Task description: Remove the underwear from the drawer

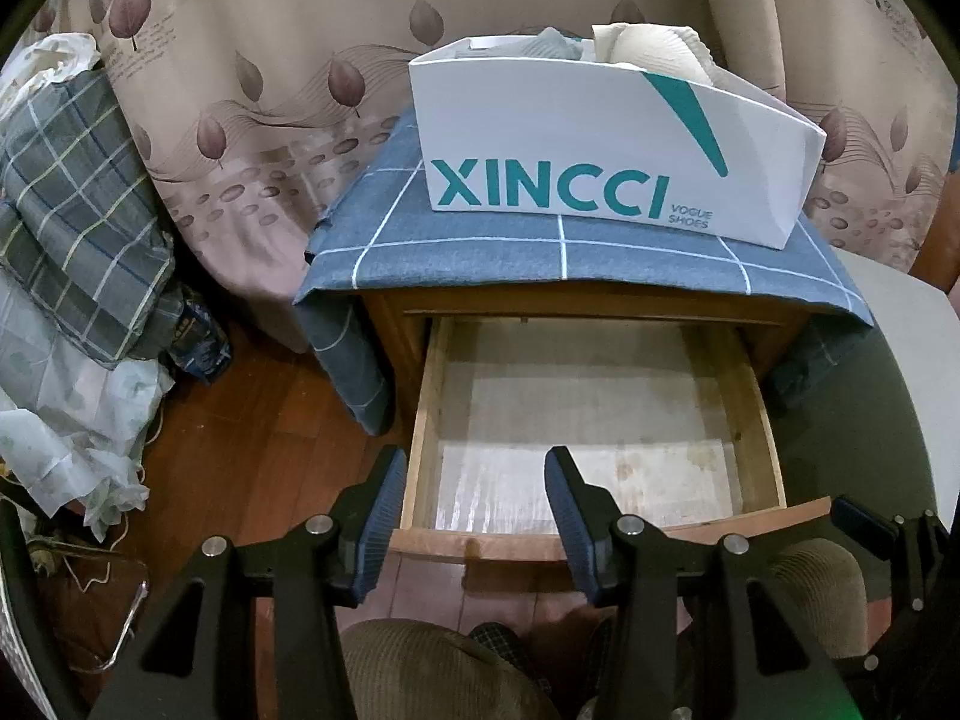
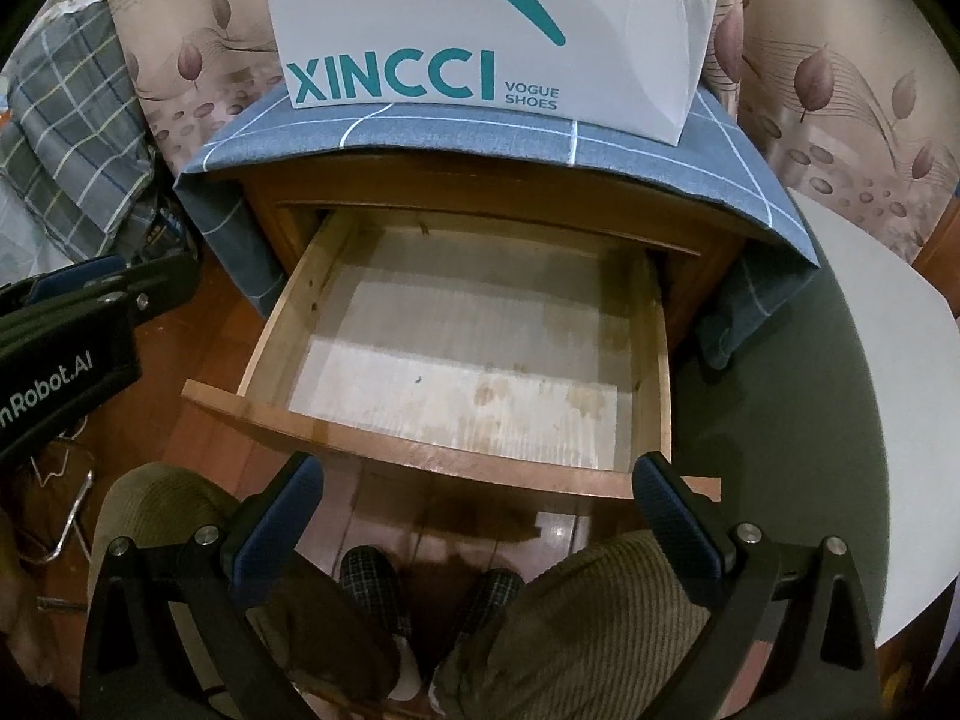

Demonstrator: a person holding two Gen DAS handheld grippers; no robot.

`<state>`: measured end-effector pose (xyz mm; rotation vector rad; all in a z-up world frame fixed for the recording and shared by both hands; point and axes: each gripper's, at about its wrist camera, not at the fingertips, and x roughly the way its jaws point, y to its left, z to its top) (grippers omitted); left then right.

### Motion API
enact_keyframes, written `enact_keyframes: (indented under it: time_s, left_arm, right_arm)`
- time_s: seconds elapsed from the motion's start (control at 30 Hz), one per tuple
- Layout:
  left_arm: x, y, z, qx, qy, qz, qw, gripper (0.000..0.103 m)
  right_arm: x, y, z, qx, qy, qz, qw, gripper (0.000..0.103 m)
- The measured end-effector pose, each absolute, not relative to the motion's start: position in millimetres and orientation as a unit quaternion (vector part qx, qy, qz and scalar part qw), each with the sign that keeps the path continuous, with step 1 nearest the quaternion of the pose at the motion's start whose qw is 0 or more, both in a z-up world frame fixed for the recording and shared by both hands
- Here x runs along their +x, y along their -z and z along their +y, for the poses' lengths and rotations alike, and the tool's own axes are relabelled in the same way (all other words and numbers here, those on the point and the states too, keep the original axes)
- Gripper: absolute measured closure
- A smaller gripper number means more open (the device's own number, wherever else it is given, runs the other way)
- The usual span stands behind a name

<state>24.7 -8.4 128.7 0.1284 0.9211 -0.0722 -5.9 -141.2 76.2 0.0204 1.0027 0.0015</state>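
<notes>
The wooden drawer (image 1: 753, 396) (image 2: 273, 324) of the nightstand is pulled out, and only its bare, stained paper lining shows inside. Cream and grey garments (image 1: 654, 51) lie in the white XINCCI shoe box (image 1: 600, 144) (image 2: 480, 36) on top of the nightstand. My left gripper (image 1: 477, 504) is open and empty, just in front of the drawer's front edge. My right gripper (image 2: 477, 510) is open wide and empty, in front of the drawer and above the person's knees. The left gripper's body also shows in the right wrist view (image 2: 72, 330).
A blue checked cloth (image 1: 480, 240) (image 2: 600, 144) covers the nightstand top. A leaf-print curtain (image 1: 270, 90) hangs behind. Plaid bedding (image 1: 72, 210) and bags are piled at left. A white round surface (image 2: 870, 390) lies at right. The person's knees (image 2: 600, 612) and slippers are below.
</notes>
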Motion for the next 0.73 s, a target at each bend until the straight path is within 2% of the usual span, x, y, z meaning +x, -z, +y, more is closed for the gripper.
enact_keyframes:
  time_s: [0.73]
  left_arm:
    - [25.6,-125.2,-8.6,0.065,0.034,0.446,0.892,0.054]
  right_arm:
    - [-4.3,-73.3,-142.9,0.006,-0.002,0.488,0.873,0.001]
